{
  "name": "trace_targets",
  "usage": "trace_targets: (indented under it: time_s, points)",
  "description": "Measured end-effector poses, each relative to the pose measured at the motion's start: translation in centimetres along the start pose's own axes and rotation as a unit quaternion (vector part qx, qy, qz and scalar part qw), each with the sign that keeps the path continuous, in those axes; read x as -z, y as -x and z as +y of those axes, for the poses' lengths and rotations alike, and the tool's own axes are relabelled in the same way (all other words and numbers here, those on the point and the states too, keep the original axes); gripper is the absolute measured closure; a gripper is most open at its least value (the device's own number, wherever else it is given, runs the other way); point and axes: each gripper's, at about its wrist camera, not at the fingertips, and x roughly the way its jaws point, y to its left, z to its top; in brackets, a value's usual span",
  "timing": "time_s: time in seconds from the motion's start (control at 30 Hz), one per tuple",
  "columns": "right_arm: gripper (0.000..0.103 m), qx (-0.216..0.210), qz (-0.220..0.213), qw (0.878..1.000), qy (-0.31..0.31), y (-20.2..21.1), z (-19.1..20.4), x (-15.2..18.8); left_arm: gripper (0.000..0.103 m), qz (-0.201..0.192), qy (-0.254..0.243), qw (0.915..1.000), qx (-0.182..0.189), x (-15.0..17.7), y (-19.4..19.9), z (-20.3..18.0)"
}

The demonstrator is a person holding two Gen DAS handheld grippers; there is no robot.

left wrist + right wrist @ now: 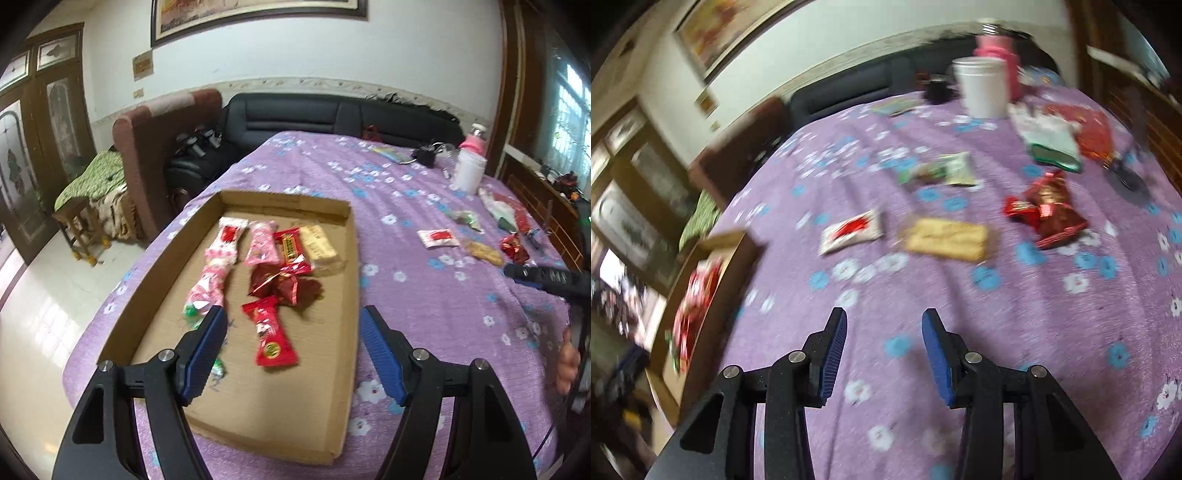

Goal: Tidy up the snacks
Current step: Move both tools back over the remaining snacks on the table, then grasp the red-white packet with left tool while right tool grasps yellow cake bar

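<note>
A shallow cardboard tray [347, 280] lies on the purple flowered cloth and holds several wrapped snacks. Among them are a red packet [271, 338], dark red candies [284, 282], pink packets [260, 243] and a beige bar [317, 245]. My left gripper [293, 317] is open and empty, just above the tray's near half. Loose snacks lie on the cloth to the right: a white-red packet [853, 230], a biscuit bar [947, 238], red candies [1049, 210] and a green packet [942, 170]. My right gripper [884, 319] is open and empty above bare cloth, short of them. The tray shows at its left [731, 251].
A white cup [982, 86] and a pink bottle [1001, 55] stand at the far side of the table. A green-white bag and red wrappers [1060, 140] lie at the far right. A black sofa [332, 114] is behind the table. The right view is blurred.
</note>
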Motion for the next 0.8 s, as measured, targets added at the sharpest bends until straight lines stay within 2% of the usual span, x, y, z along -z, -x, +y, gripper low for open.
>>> trace_targets:
  time_s: [0.13, 0.23, 0.4, 0.53, 0.6, 0.7, 0.8]
  points:
    - [0.053, 0.019, -0.013, 1.000, -0.018, -1.2, -1.1, -2.4, 0.029, -0.009, -0.014, 0.9997, 0.019, 0.1, 0.2, -1.0]
    - [0.053, 0.049, -0.025, 0.998, 0.015, -3.0, -0.7, -4.7, 0.029, -0.006, -0.022, 0.9992, 0.032, 0.2, 0.2, -1.8]
    - [0.053, 0.075, 0.008, 0.997, 0.020, -7.0, -1.8, -7.3, 0.029, 0.002, -0.024, 0.9988, 0.043, 0.2, 0.3, -1.9]
    - [0.052, 0.007, 0.054, 0.998, 0.005, -7.0, -2.6, -6.0, 0.029, 0.014, -0.016, 0.9972, 0.071, -0.4, 0.1, -1.5]
    - [0.045, -0.006, 0.058, 0.998, 0.025, -6.0, -1.9, -4.7, 0.028, 0.021, -0.009, 0.9949, 0.098, -1.2, -0.3, -1.6]
    - [0.040, 0.004, 0.042, 0.997, 0.063, -5.3, -0.5, -2.9, 0.027, 0.034, -0.009, 0.9905, 0.133, -2.7, -1.1, -2.8]
    - [0.043, 0.056, 0.021, 0.992, 0.112, -5.6, 1.2, -1.7, 0.027, 0.043, -0.034, 0.9890, 0.137, -4.7, -2.5, -5.2]
